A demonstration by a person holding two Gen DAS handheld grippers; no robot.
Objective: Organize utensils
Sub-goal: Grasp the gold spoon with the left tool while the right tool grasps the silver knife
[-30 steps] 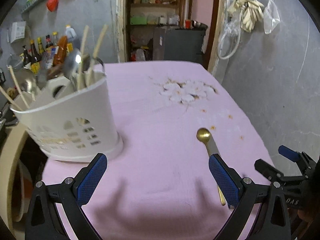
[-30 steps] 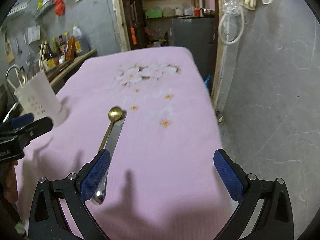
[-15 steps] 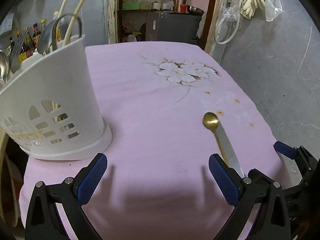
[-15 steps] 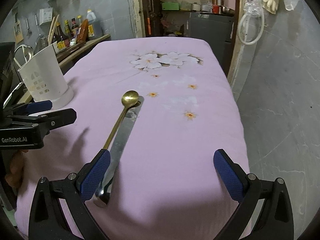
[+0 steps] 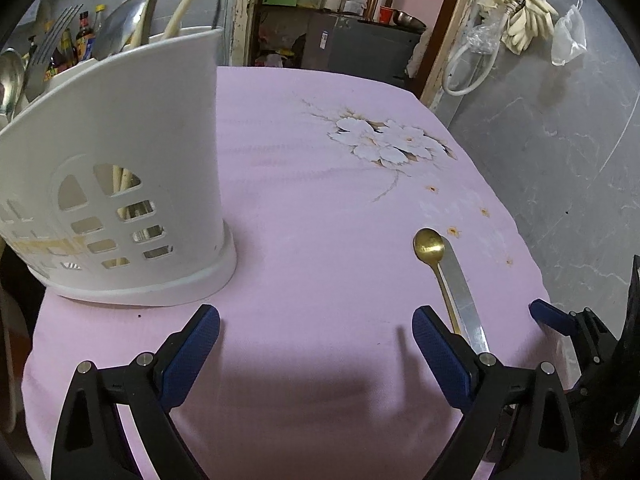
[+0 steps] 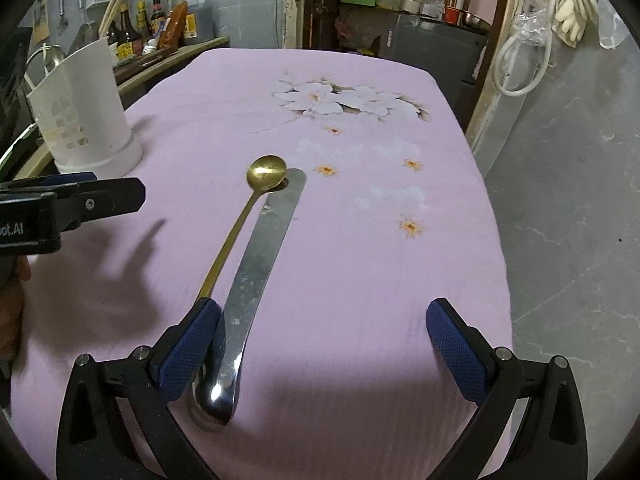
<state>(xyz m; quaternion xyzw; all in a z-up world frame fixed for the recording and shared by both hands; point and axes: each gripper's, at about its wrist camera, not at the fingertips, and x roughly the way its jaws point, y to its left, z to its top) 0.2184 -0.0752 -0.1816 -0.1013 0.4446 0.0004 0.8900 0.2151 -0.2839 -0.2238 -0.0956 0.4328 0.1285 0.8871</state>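
Note:
A gold spoon (image 6: 248, 204) and a steel table knife (image 6: 256, 264) lie side by side on the pink tablecloth (image 6: 360, 260); both also show in the left wrist view, the spoon (image 5: 430, 246) and the knife (image 5: 460, 288). A white slotted utensil holder (image 5: 120, 184) with several utensils stands at the left and also shows in the right wrist view (image 6: 84, 108). My left gripper (image 5: 316, 352) is open and empty, near the holder. My right gripper (image 6: 324, 348) is open, its left finger (image 6: 188, 348) beside the knife handle.
The table's right edge drops to a grey floor (image 6: 568, 240). A counter with bottles (image 6: 160, 28) stands behind the holder. A doorway with shelves (image 5: 332, 8) lies beyond the far edge. The left gripper also shows at the left of the right wrist view (image 6: 72, 200).
Both grippers have moved forward and lower over the table. The holder, spoon and knife appear larger. Both grippers stay open.

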